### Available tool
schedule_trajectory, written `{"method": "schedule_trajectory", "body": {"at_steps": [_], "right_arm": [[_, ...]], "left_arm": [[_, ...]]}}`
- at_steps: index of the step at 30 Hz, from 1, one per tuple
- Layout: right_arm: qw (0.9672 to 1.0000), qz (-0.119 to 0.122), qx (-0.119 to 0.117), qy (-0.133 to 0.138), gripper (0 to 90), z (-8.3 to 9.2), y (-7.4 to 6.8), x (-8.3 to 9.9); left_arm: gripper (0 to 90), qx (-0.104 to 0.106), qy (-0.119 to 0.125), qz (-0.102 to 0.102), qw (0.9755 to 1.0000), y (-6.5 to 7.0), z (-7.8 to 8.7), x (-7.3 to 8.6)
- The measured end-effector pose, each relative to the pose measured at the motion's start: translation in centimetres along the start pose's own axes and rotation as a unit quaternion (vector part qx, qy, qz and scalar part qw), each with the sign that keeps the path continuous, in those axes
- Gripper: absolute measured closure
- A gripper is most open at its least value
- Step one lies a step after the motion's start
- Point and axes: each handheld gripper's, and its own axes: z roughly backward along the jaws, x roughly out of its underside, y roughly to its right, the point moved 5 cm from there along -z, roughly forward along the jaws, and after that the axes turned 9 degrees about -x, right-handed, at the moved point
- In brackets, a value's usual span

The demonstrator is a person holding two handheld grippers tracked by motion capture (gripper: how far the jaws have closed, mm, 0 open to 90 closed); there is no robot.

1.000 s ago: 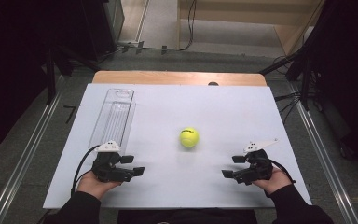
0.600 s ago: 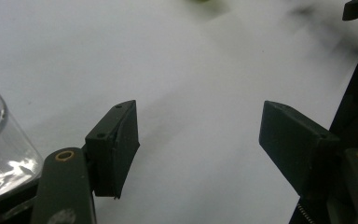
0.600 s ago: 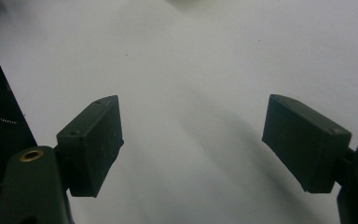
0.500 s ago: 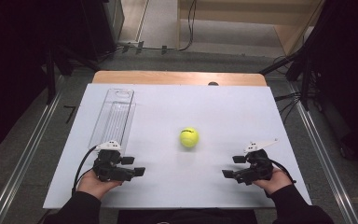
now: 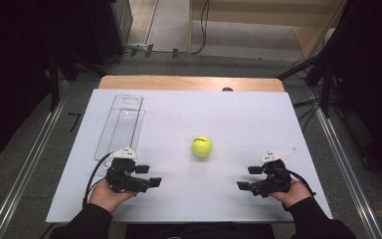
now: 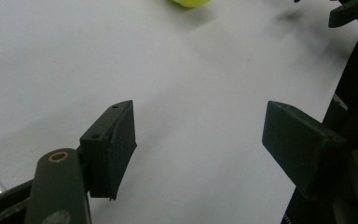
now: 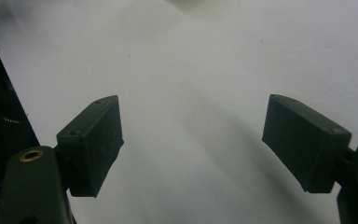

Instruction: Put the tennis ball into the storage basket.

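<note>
Two hands come in from the near edge of the white worktop. The left hand holds the left hand-held gripper low over the worktop, pointing toward the middle. The right hand holds the right hand-held gripper the same way, pointing back toward the left one. Both sit near the front edge, well apart from each other.

In the left gripper view, the left hand-held gripper has its jaws spread wide, with nothing between them but bare worktop. In the right gripper view, the right hand-held gripper is wide open too and holds nothing.

A clear plastic tray lies flat on the left side, just past the left hand-held gripper.

A yellow tennis ball rests on the worktop between the two hand-held grippers and a bit farther from the person. It touches neither one. Nothing stands between the ball and either hand-held gripper.
</note>
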Motion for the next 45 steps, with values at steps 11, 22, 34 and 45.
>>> {"method": "schedule_trajectory", "body": {"at_steps": [11, 22, 34, 45], "right_arm": [[1.0, 0.0, 0.004, 0.003, 18.0, 0.1, -0.1, -0.1], [1.0, 0.004, 0.005, 0.005, 18.0, 0.2, -0.1, -0.1], [0.9999, 0.003, 0.006, 0.008, 18.0, 0.3, -0.2, -0.1], [0.9999, 0.004, 0.008, 0.009, 18.0, 0.3, -0.2, -0.1]], "left_arm": [[22.7, 0.009, 0.012, -0.008, 0.9999, 0.6, -0.2, -0.9], [0.1, 0.027, 0.044, -0.019, 0.9985, 1.7, -0.5, -2.3], [0.1, 0.029, 0.03, -0.027, 0.9988, 2.1, -1.7, -3.3], [0.0, 0.041, 0.034, -0.031, 0.9981, 2.6, -2.2, -4.5]]}}
